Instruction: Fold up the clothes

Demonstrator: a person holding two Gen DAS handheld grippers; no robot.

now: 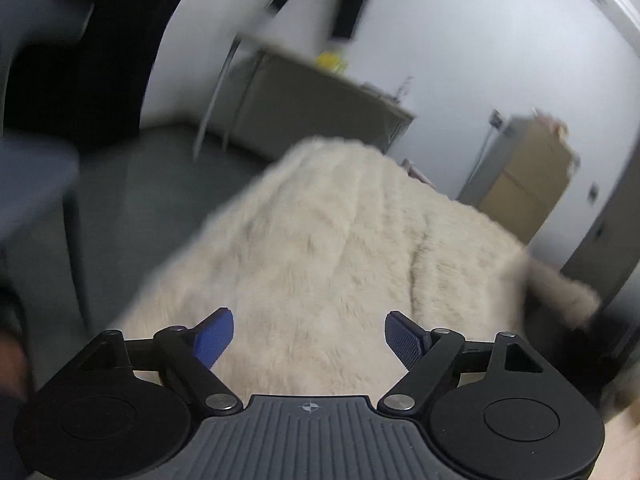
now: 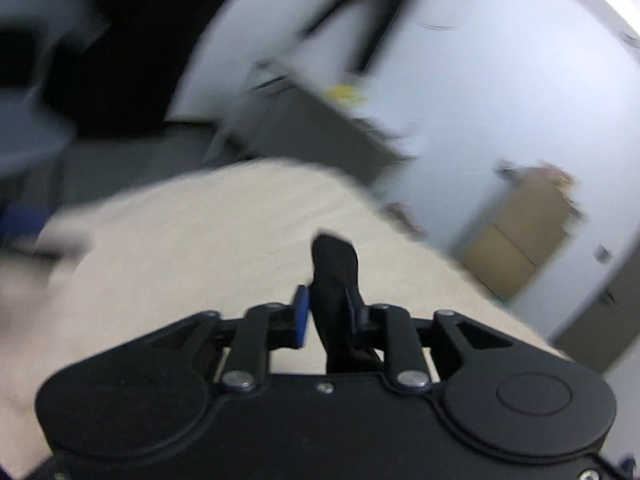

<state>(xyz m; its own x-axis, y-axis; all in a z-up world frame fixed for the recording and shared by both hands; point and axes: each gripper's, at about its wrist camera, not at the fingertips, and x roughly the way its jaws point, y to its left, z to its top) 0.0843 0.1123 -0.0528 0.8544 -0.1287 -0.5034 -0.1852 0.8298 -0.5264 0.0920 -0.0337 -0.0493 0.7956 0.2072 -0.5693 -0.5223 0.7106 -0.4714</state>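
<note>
A small piece of black cloth [image 2: 334,264] stands up between the fingers of my right gripper [image 2: 326,308]. The jaws are only narrowly apart; the cloth leans on the right pad [image 2: 352,306], and the blue left pad [image 2: 302,314] shows bare beside it. Below lies a cream fluffy cover [image 2: 200,240], blurred by motion. In the left wrist view my left gripper [image 1: 308,334] hovers over the same cream cover [image 1: 320,232], open wide with nothing between its blue pads. One fluffy corner [image 1: 564,296] hangs off at the right.
A grey chair [image 1: 36,184] stands at the left on the dark floor. Behind the cover are a low grey cabinet [image 1: 320,108] with a yellow object [image 1: 330,60] on top, a cardboard box [image 1: 528,176] and white walls.
</note>
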